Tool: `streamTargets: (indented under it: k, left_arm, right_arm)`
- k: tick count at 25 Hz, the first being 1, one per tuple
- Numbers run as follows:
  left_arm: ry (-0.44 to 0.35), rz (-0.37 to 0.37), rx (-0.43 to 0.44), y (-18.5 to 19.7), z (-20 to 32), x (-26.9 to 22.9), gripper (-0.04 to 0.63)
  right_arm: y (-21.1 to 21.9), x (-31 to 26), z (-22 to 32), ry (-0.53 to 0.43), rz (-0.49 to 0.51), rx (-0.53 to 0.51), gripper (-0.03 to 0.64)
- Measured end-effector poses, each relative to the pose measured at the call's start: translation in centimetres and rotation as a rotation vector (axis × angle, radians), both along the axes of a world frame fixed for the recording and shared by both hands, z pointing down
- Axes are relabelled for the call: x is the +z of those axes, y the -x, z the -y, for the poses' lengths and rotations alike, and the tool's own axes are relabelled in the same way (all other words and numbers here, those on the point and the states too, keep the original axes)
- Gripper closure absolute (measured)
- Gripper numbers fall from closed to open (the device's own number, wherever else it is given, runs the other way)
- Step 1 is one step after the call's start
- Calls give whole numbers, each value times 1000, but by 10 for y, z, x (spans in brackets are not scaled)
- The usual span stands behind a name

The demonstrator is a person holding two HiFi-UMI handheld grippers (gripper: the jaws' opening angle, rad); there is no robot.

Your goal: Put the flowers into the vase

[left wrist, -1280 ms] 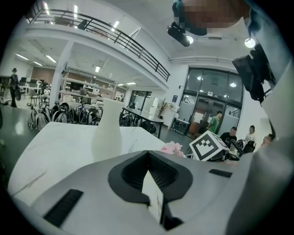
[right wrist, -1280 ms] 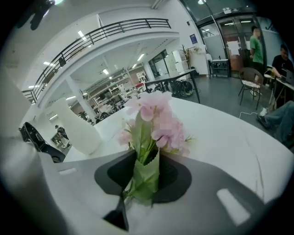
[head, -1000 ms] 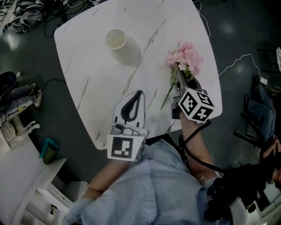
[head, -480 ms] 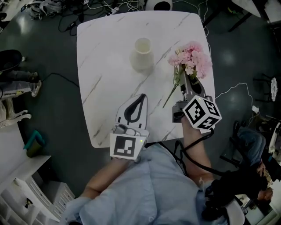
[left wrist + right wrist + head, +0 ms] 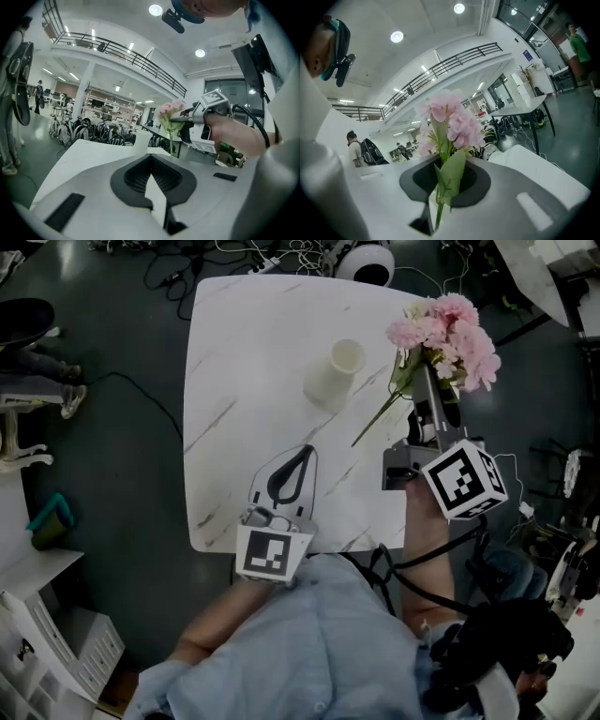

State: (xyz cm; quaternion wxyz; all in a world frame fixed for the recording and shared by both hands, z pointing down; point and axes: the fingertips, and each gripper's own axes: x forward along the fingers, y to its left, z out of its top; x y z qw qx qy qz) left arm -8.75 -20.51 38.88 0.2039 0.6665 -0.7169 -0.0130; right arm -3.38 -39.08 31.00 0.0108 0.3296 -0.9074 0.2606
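Observation:
A cream vase (image 5: 345, 362) stands upright on the white marble table (image 5: 244, 352), far of centre. My right gripper (image 5: 424, 382) is shut on the green stems of the pink flowers (image 5: 450, 329) and holds them in the air over the table's right edge, to the right of the vase. The stem's end hangs down to the left. In the right gripper view the flowers (image 5: 452, 123) stand up between the closed jaws of the right gripper (image 5: 440, 161). My left gripper (image 5: 303, 451) hovers shut and empty over the near part of the table. From the left gripper (image 5: 151, 155) I see the vase (image 5: 140, 139) and the flowers (image 5: 168, 112).
Cables (image 5: 234, 254) and a white round device (image 5: 366, 259) lie on the dark floor beyond the table. White furniture (image 5: 37, 634) stands at the lower left. The person's blue sleeve (image 5: 309, 643) fills the near side.
My right gripper has lifted the flowers off the table and carried them up and away from me. The left gripper has shifted only slightly.

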Motion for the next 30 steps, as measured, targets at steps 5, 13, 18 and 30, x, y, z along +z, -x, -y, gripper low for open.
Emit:
streamTargets:
  k: [5,13,18,30]
  left_arm:
    - [0,-13,-40,16,-2,3,591]
    - [6,-38,-69,31,3,11,589]
    - [23,-43,-85,38,4,16,590]
    - [47,-66,-109,51,5,27,591]
  right_arm:
    - [33,-32,11,-75,43,-68,577]
    - [72,-76,34,-178,96,-112,577]
    - [84,-98,47,-228,137,-123,577]
    - [95,-62,40,-278,140,-144,575]
